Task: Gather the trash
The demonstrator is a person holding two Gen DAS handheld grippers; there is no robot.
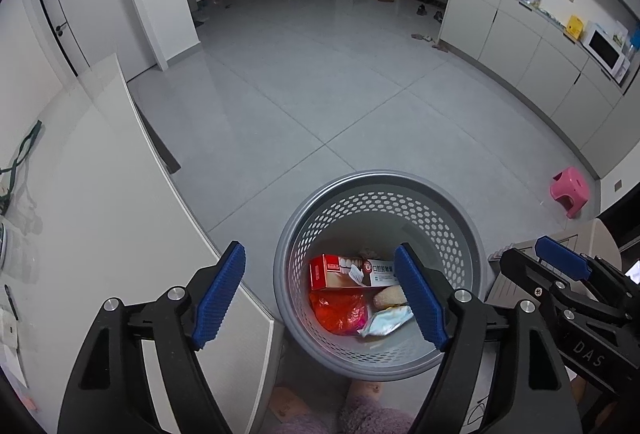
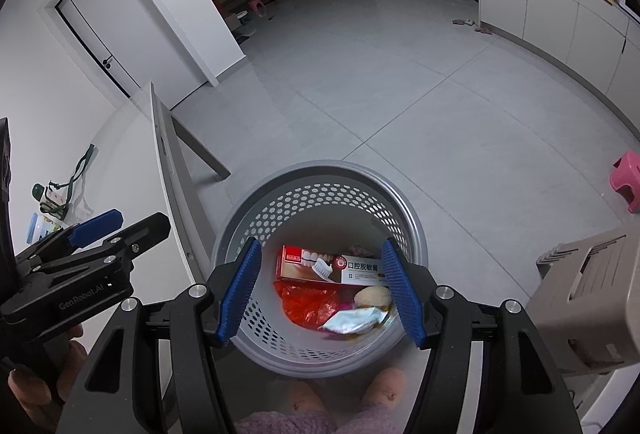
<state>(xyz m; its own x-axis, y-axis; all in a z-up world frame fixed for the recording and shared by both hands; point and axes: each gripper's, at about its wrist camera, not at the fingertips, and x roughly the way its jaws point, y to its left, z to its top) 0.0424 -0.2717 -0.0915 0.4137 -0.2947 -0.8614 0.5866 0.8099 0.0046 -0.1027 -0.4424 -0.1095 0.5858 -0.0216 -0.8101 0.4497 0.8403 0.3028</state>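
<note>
Right wrist view: both hand-held grippers, left (image 1: pixel 320 294) and right (image 2: pixel 320 290), hang spread, empty, above the wastebasket (image 2: pixel 320 173).

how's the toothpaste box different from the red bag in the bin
The toothpaste box is a rigid, long rectangle with printed teeth and a toothbrush; the red bag is crumpled, shapeless plastic with no print visible. The box lies nearer the basket's far wall, the bag nearer the camera. Both rest at the bottom of the grey perforated basket.

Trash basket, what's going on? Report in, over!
Both tools open, empty: left tool, right tool. Toothpaste box, red bag, wrapper down in basket. Nothing blocking.
</note>
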